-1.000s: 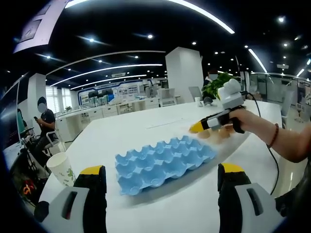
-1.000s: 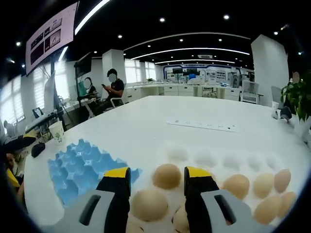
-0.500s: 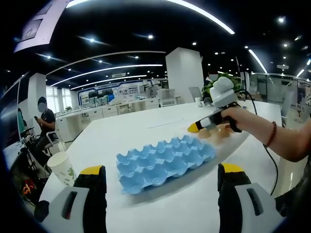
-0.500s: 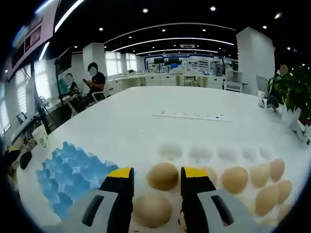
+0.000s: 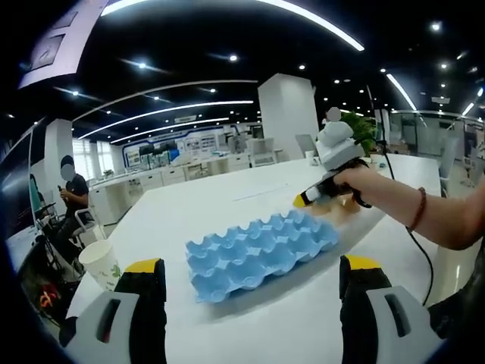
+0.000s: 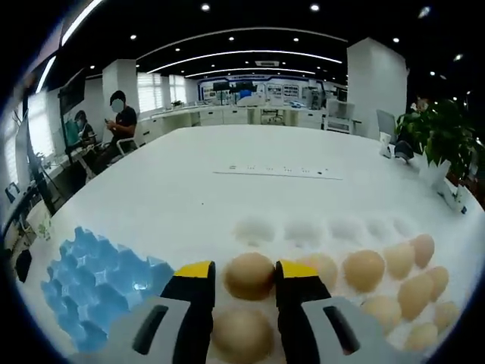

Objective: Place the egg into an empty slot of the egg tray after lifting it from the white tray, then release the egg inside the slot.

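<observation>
The right gripper [image 6: 241, 271] has its yellow-tipped jaws flanking a tan egg [image 6: 249, 274] in the white tray [image 6: 303, 230], apparently touching it. The blue moulded egg tray [image 6: 91, 277] lies to its left. The left gripper [image 5: 250, 274] hangs wide open, empty.

- My left gripper [image 5: 250, 284] sits low and level, its 2 yellow-tipped jaws spread wide apart with nothing between them.
- My right gripper [image 6: 244, 271] has its 2 jaws close together.
- In the left gripper view my right hand [image 5: 356, 184] grips its handle, bare forearm [image 5: 436, 220] extended, wrist banded.
</observation>
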`<state>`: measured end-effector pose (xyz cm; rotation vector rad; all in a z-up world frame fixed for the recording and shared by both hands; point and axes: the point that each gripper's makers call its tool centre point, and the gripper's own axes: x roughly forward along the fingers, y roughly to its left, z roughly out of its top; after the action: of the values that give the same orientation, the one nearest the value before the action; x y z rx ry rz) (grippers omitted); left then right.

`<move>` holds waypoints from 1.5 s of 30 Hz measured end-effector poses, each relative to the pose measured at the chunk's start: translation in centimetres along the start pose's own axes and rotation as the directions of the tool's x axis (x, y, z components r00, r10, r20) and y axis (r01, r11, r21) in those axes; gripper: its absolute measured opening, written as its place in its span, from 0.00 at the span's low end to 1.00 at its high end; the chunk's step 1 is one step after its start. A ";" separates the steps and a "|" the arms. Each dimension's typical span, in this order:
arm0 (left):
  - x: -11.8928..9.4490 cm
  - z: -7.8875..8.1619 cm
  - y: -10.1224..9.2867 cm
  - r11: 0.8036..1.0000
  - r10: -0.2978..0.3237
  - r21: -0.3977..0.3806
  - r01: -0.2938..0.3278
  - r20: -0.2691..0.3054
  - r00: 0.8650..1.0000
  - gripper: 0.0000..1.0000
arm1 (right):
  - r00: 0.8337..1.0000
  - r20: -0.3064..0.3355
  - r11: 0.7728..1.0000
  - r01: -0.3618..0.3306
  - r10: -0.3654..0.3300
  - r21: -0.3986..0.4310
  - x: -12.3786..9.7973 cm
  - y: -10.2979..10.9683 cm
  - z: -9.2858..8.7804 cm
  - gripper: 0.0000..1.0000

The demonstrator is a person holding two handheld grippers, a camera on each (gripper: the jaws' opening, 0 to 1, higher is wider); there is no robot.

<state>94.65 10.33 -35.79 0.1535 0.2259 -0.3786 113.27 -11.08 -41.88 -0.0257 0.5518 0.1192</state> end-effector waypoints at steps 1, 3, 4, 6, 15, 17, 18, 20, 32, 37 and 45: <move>0.0 0.0 0.1 1.000 0.004 0.003 -0.004 0.001 1.000 0.97 | 1.000 -0.004 1.000 0.002 -0.002 0.010 0.0 0.0 0.0 0.33; -0.1 0.0 0.2 1.000 0.008 0.003 -0.008 0.000 1.000 0.97 | 1.000 -0.007 1.000 0.007 -0.007 0.004 0.0 0.1 -0.1 0.33; -0.1 0.1 0.3 1.000 0.010 0.003 -0.010 0.001 1.000 0.97 | 1.000 -0.005 1.000 0.010 -0.010 -0.007 -0.1 0.2 -0.1 0.32; -0.1 0.2 0.3 1.000 0.012 0.005 -0.012 0.005 1.000 0.97 | 1.000 0.001 1.000 0.013 -0.013 -0.013 -0.2 0.1 -0.1 0.29; -0.1 0.0 0.3 1.000 0.015 0.003 -0.015 -0.001 1.000 0.97 | 1.000 0.027 1.000 0.002 -0.002 0.014 -0.4 -0.5 -0.3 0.26; -0.1 0.0 0.3 1.000 0.014 0.001 -0.014 0.000 1.000 0.97 | 0.999 0.033 1.000 -0.002 0.002 0.016 -0.4 -0.6 -0.3 0.25; -0.2 0.0 0.3 1.000 0.014 0.002 -0.014 0.001 1.000 0.97 | 0.999 0.036 1.000 -0.006 0.005 0.020 -0.4 -0.6 -0.3 0.25; -0.2 0.1 0.3 1.000 0.016 0.002 -0.016 0.002 1.000 0.97 | 0.999 0.052 1.000 -0.014 0.012 0.025 -0.6 -0.7 0.0 0.25; -0.3 0.3 -0.1 1.000 0.005 0.012 -0.005 0.002 1.000 0.97 | 0.991 0.128 0.999 -0.051 0.049 0.015 -1.9 -0.2 1.8 0.25; -0.5 0.3 -0.1 1.000 0.007 0.011 -0.008 0.003 1.000 0.97 | 0.986 0.150 0.997 -0.076 0.075 -0.003 -2.2 0.5 2.4 0.25; -0.6 0.3 -0.1 1.000 0.010 0.013 -0.010 0.000 1.000 0.97 | 0.976 0.176 0.992 -0.127 0.130 -0.024 -2.6 2.2 3.0 0.25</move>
<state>94.09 10.38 -35.40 0.1671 0.2225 -0.3703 112.32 -9.01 -37.95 0.0080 0.3741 0.2489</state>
